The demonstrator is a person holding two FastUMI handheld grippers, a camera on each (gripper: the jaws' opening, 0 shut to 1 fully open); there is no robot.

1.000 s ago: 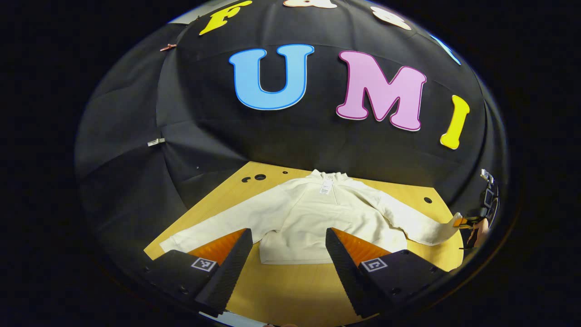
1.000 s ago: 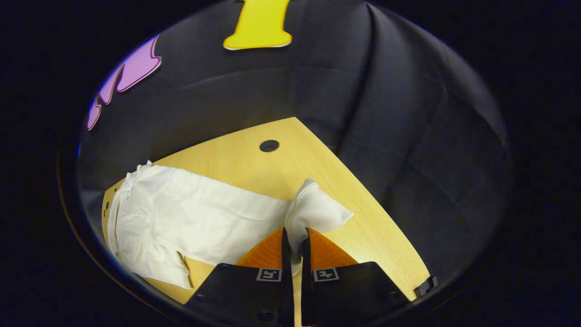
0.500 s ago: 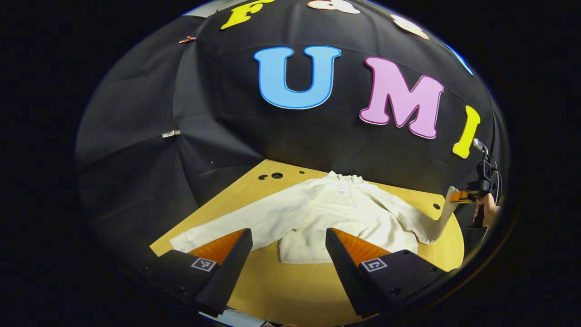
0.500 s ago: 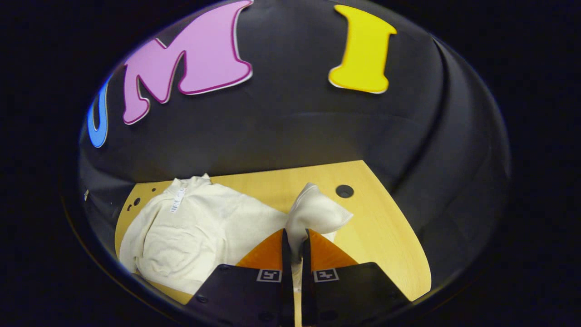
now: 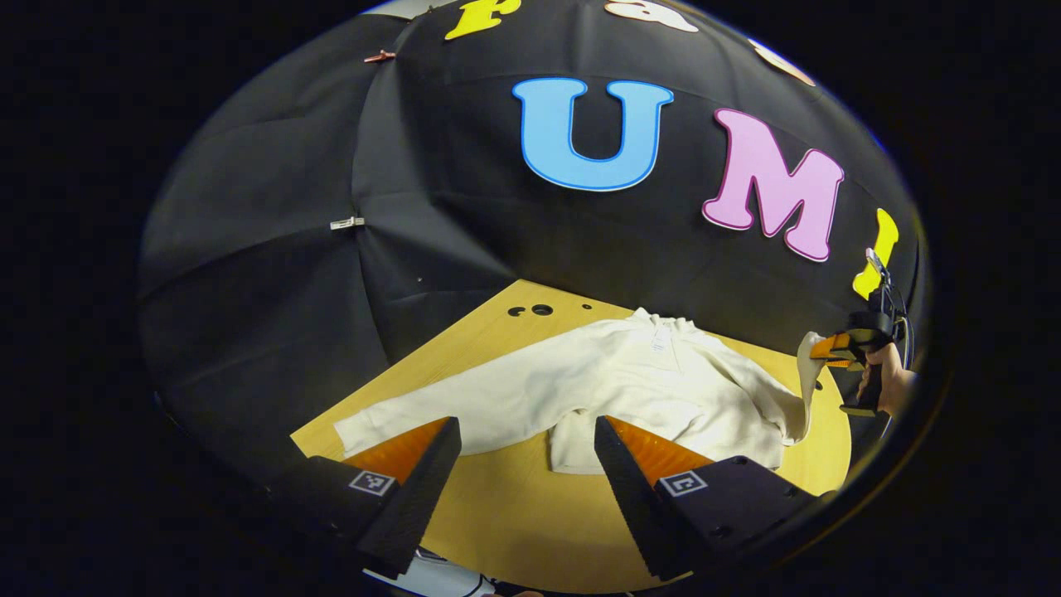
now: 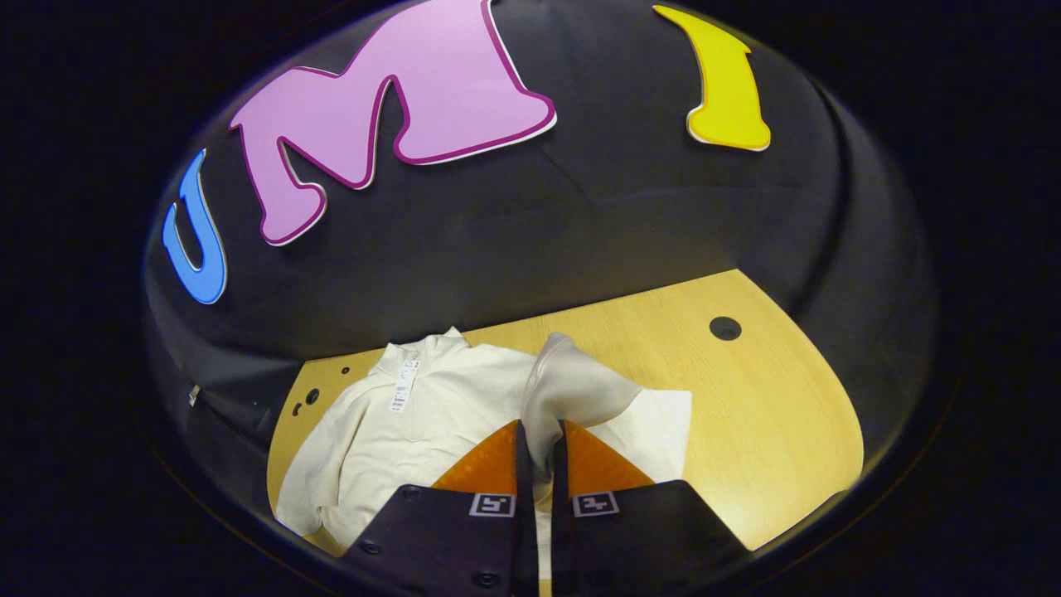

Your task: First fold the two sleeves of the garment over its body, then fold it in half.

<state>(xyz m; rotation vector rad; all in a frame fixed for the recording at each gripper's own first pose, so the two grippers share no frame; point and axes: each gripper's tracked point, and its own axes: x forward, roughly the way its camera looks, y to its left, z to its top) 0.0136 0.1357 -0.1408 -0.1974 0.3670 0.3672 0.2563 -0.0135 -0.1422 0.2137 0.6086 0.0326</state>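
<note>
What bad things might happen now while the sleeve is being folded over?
The right gripper pinches just the cuff of the raised sleeve, so the cloth might slip out before it lies over the body. Pulling it across could also drag the whole cream garment along the wooden table and wrinkle it, since the left gripper hangs open and pins nothing down.

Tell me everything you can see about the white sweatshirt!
The cream sweatshirt looks like soft, thick fleece, with a stand-up collar and a paper tag hanging at the neck. It lies flat on the wooden table, collar toward the booth's wall. One long sleeve stretches out flat across the table. The other sleeve's cuff is pinched in the right hand-held gripper and lifted up over the body. The left hand-held gripper is open, touching nothing.
</note>
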